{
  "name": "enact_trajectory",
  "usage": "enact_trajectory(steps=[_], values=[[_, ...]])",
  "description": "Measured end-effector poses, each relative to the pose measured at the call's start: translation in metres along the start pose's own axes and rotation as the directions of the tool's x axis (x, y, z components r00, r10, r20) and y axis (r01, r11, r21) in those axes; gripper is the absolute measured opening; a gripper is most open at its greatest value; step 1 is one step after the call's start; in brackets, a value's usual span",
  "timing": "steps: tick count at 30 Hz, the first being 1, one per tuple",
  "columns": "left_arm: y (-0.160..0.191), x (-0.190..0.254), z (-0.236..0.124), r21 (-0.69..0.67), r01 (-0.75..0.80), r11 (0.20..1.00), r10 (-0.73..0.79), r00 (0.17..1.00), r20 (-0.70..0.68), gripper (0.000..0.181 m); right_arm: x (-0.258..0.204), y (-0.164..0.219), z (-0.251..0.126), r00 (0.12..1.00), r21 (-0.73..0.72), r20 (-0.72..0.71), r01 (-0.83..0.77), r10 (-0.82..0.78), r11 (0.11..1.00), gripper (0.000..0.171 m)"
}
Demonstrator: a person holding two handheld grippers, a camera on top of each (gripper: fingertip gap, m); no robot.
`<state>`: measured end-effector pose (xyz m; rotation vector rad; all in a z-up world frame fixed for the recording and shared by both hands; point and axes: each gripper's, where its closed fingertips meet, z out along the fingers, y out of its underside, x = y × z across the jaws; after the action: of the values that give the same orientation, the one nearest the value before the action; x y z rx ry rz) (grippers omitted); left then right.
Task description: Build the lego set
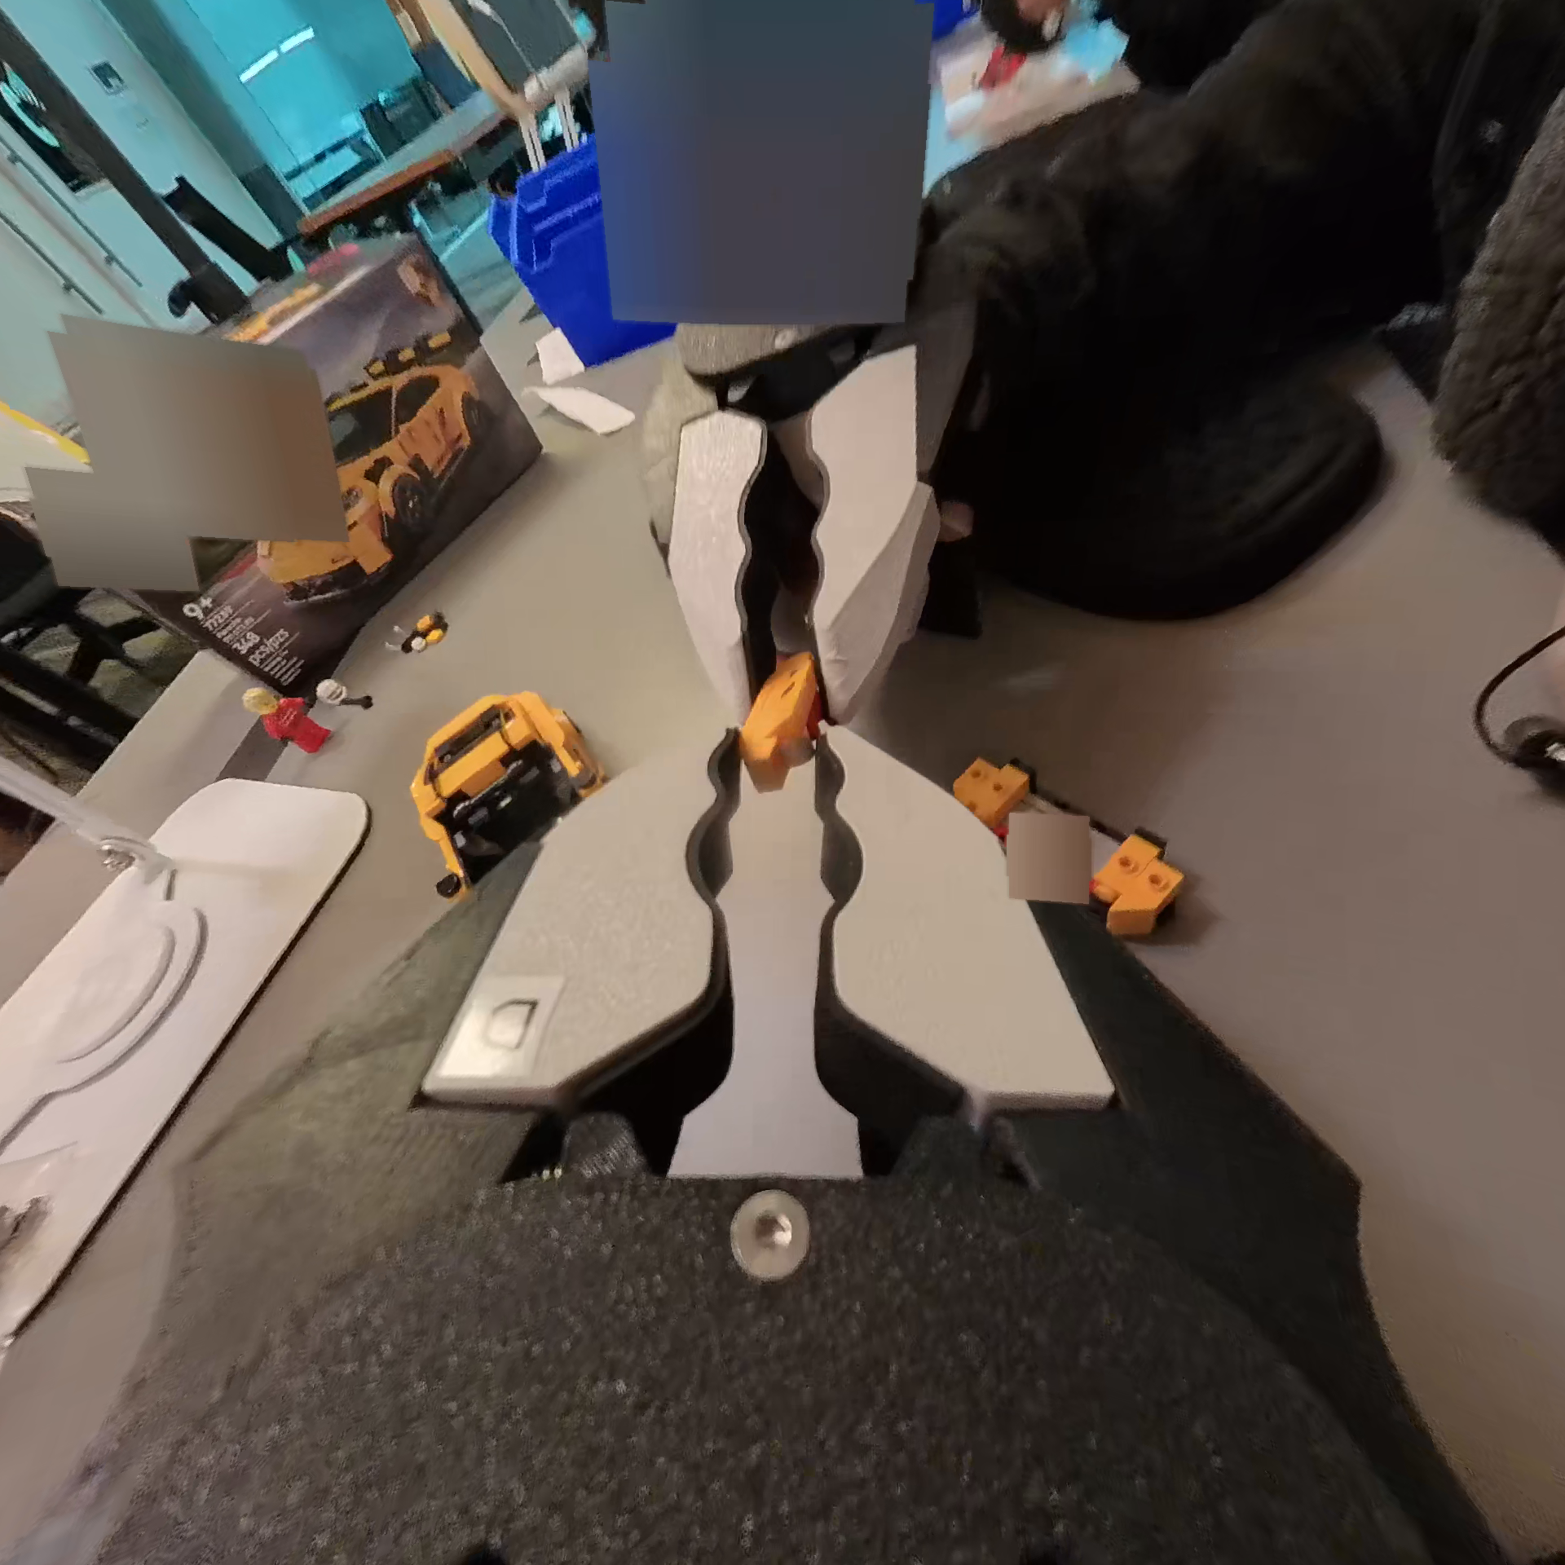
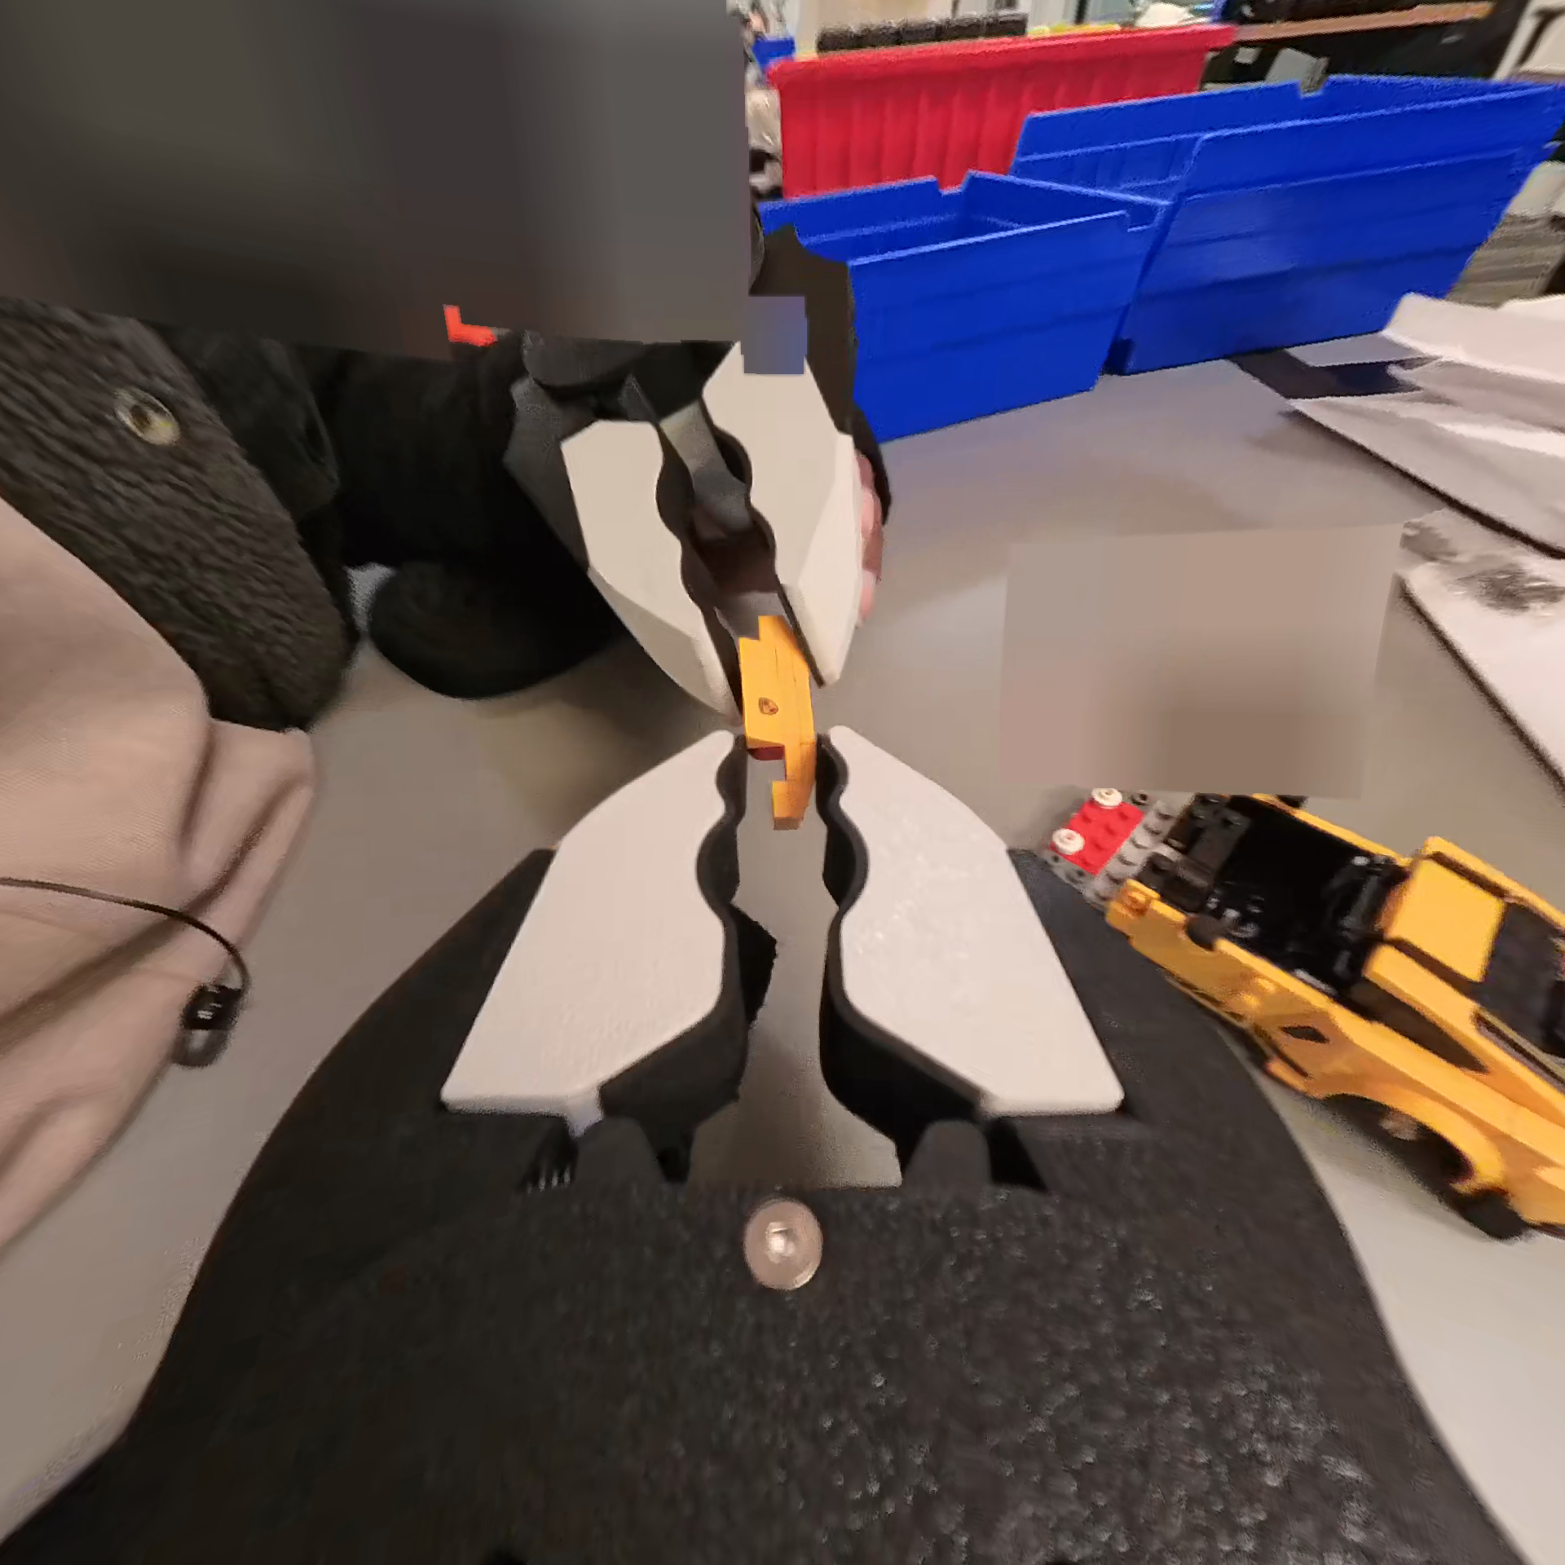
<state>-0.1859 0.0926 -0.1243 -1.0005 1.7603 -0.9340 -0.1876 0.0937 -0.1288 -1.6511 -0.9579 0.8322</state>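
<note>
A small orange lego sub-assembly (image 1: 779, 720) with a red part is held in the air between both grippers, which face each other tip to tip. My left gripper (image 1: 776, 745) is shut on one end of it. My right gripper (image 2: 781, 741) is shut on the other end of the same piece (image 2: 775, 720). Each gripper also shows in the other's view: the right one (image 1: 788, 707) and the left one (image 2: 775, 686). The partly built yellow lego car (image 1: 504, 779) stands on the grey table (image 1: 644, 593), left of the left gripper and right of the right one (image 2: 1355, 974).
Two more orange sub-assemblies (image 1: 995, 783) (image 1: 1135, 885) lie to the right. A red minifigure (image 1: 288, 720), small loose parts (image 1: 423, 631), the set's box (image 1: 381, 474) and a white board (image 1: 169, 931) are to the left. Blue bins (image 2: 1101, 254), paper sheets (image 2: 1440, 423) and a red brick cluster (image 2: 1097, 830) are nearby. My left and right fingertips are right by each other. The red minifigure (image 1: 288, 720) is about 35 cm from both grippers' fingertips.
</note>
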Motion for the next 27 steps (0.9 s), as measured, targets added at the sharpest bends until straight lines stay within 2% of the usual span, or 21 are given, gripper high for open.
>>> enact_trajectory(steps=[5, 8, 10, 16, 22, 24, 27], values=[[-0.020, 0.002, -0.004, 0.108, 0.099, 0.989, -0.095, 0.995, -0.043, 0.016, -0.009, -0.012, -0.004, 0.973, 0.072, 0.153, -0.183, 0.171, 0.980, 0.017], [-0.028, 0.004, -0.007, 0.161, 0.164, 0.973, -0.151, 0.985, -0.088, 0.015, -0.013, -0.012, -0.005, 0.962, 0.067, 0.193, -0.211, 0.195, 0.975, 0.016], [-0.037, 0.004, -0.012, 0.216, 0.216, 0.952, -0.192, 0.973, -0.125, 0.009, -0.012, -0.007, -0.003, 0.967, 0.044, 0.178, -0.194, 0.184, 0.980, 0.012], [-0.037, 0.002, -0.010, 0.213, 0.333, 0.919, -0.299, 0.938, -0.177, 0.008, -0.017, -0.007, -0.001, 0.962, 0.034, 0.203, -0.194, 0.183, 0.980, 0.009], [-0.033, -0.006, -0.008, 0.173, 0.589, 0.790, -0.537, 0.799, -0.270, 0.008, -0.018, -0.007, -0.002, 0.914, 0.000, 0.266, -0.317, 0.306, 0.948, 0.008], [-0.032, -0.009, -0.008, 0.165, 0.639, 0.752, -0.582, 0.760, -0.290, 0.008, -0.018, -0.008, -0.003, 0.904, -0.003, 0.275, -0.340, 0.328, 0.940, 0.008], [-0.032, -0.009, -0.008, 0.163, 0.657, 0.736, -0.596, 0.744, -0.303, 0.008, -0.017, -0.009, -0.003, 0.902, 0.000, 0.276, -0.346, 0.332, 0.938, 0.008]])
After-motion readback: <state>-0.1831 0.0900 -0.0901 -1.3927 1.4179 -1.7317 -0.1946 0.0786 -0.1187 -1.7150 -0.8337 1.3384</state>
